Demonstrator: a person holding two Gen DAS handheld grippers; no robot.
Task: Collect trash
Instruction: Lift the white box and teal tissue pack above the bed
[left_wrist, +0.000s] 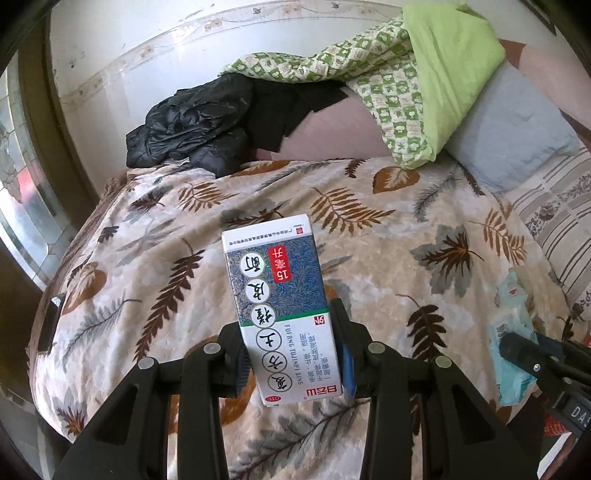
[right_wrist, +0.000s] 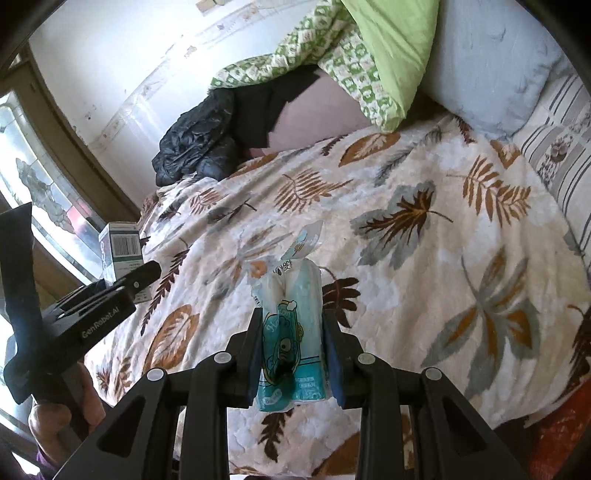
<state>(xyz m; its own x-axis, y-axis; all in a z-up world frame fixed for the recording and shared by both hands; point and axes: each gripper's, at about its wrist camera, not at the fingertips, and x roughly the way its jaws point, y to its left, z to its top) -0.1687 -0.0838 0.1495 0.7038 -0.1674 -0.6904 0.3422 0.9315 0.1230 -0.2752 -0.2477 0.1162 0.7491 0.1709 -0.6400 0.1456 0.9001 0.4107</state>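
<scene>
Bedroom scene w/ a bed under a leaf-print blanket (left_wrist: 369, 229); both grippers hung above it, each carrying one piece of trash.

Left gripper (left_wrist: 295, 354) was clamped on a medicine box (left_wrist: 280, 306), a white and blue carton w/ Chinese print. Pads pressed its two long sides near the lower end, so most of the box stuck out past the fingertips. Its long axis ran along the fingers, pointing away from the camera toward the far side of the bed, tipped slightly left. Print read upside down in the left wrist view. Box was clear of the blanket, held in air.

Right gripper (right_wrist: 291, 354) was clamped on a teal and white plastic wrapper (right_wrist: 291, 332), prob. a tissue pack, squeezed narrow btw. the pads. Its long axis also ran along the fingers; a loose clear tail poked out at the far end.

Judgement: the step in hand looked like carrying both items to a bin, which no view showed. To do it well: keep both grips firm, keep the box from swinging, since it's held near one end & could lever out. The soft wrapper could slip if the squeeze eased.

Farther out: a black jacket (left_wrist: 192, 129) lay by the white wall, next to a green patterned quilt (left_wrist: 399, 92) & a grey pillow (left_wrist: 509, 129). A hand (right_wrist: 62, 413) showed under the left tool in the right wrist view.
</scene>
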